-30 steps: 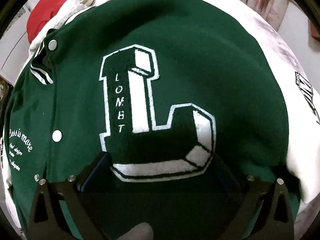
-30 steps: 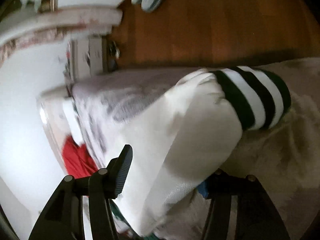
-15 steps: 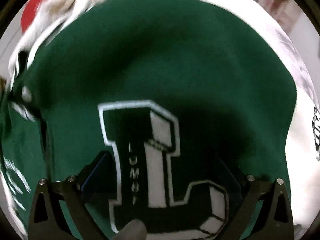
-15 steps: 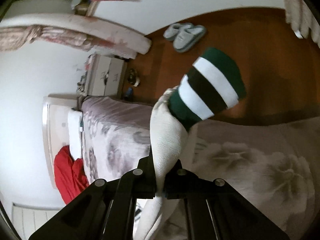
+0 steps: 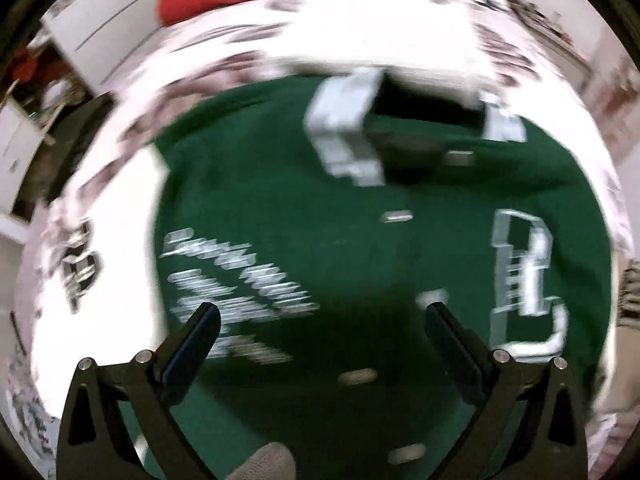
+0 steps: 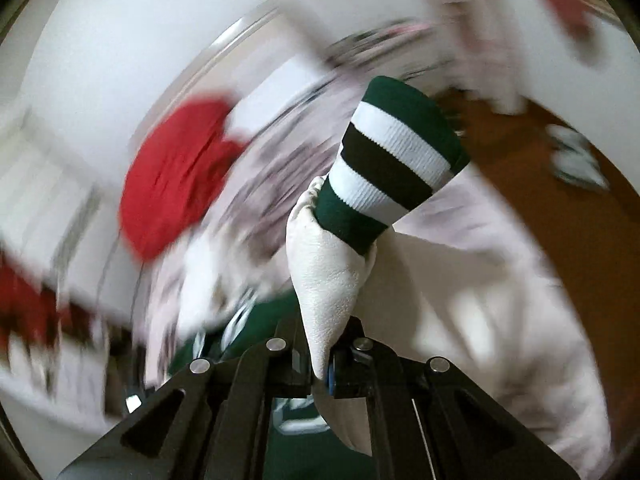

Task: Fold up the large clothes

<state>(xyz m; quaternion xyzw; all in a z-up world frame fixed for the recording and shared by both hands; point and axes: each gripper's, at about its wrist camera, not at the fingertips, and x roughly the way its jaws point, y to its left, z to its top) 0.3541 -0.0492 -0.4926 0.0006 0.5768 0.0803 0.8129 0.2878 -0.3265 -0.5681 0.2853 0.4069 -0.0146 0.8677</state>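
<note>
Floral bedding carries one green jacket, spread face up. Right tongs pinch its one white sleeve just below the striped cuff, raised above the bed. Left tongs stand spread over the chest, gripping nothing. Folding looks barely begun: sleeves and body remain. One red garment lies apart.

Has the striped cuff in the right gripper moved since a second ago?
Yes. The striped cuff, then lying on the bed, now stands lifted above it, the white sleeve pinched in the right gripper.
</note>
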